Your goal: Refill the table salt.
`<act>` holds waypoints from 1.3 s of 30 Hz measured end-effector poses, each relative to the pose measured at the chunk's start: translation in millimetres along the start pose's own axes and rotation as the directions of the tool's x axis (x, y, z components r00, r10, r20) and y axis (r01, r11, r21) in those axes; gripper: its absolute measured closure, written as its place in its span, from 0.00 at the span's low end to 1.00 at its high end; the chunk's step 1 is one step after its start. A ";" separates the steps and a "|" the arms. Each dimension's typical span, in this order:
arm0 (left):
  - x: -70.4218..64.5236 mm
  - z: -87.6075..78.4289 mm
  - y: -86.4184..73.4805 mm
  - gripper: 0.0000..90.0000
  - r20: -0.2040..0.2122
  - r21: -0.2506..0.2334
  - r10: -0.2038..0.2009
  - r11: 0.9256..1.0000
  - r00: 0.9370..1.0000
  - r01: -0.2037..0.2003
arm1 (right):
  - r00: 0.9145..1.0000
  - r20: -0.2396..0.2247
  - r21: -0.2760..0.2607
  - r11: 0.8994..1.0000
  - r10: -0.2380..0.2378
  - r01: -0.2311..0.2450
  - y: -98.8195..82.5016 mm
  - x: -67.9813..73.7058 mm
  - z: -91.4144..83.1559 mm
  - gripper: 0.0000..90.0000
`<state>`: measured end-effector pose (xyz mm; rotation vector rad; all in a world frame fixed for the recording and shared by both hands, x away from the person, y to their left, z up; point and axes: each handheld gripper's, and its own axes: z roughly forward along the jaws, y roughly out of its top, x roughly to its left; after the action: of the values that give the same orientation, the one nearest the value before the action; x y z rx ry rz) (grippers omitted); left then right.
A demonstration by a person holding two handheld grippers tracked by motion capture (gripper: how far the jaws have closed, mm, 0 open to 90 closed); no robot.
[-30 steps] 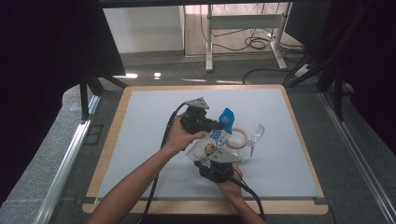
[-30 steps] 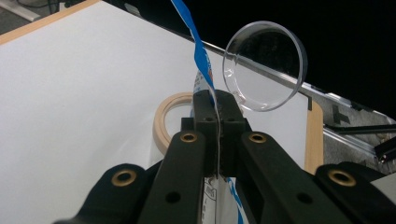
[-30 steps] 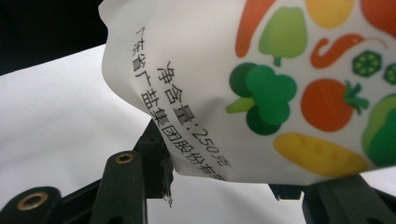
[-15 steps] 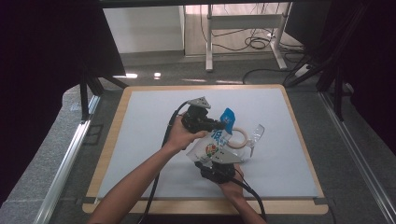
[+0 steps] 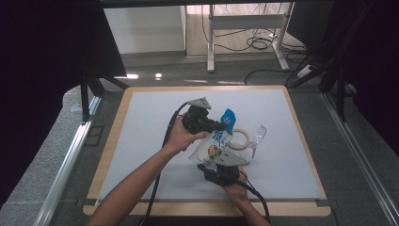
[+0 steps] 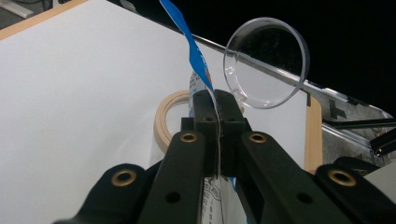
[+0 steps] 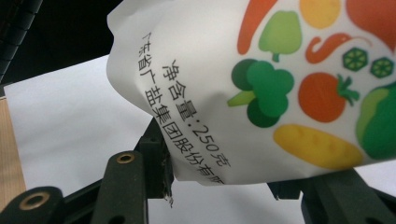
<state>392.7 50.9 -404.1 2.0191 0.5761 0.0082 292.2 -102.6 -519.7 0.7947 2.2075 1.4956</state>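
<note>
Nothing has shifted since the earlier frames: your two hands, the bag and the things beside it sit where they were. Your left gripper (image 5: 225, 125) has its jaws clamped together on the blue top strip of the white bag (image 5: 212, 149), and in the left gripper view that strip (image 6: 198, 53) runs up out of the closed jaws. Your right gripper (image 5: 214, 165) grips the bag's lower end, its jaws part open with the bag's printed body (image 7: 280, 84) bulging between them. The bag hangs above the white mat (image 5: 141, 141), a little toward its near edge and right of its middle. Its long axis runs from the near edge up toward the far edge, blue top farthest from you. Just beside the bag on its right lies a wooden ring (image 5: 241, 140) flat on the mat, and beyond that, toward the right edge, a clear plastic cup (image 5: 257, 136). Both crowd the bag's far-right side, while the mat's left half stays open.
</note>
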 end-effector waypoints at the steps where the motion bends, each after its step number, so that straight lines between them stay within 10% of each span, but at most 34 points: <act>1: -0.2 0.7 0.1 1.00 0.000 -0.001 0.001 1.000 1.000 -0.001 | 1.000 0.003 0.001 1.000 0.000 0.000 0.0 0.1 0.1 0.57; 39: 5.7 15.4 10.4 1.00 0.029 0.020 0.007 1.000 1.000 -0.008 | 0.993 0.065 -0.021 0.995 0.103 -0.102 10.3 8.3 -2.4 0.58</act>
<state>405.5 36.4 -404.5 2.0379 0.5523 -0.0227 286.9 -96.2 -509.2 0.9511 2.1319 1.5118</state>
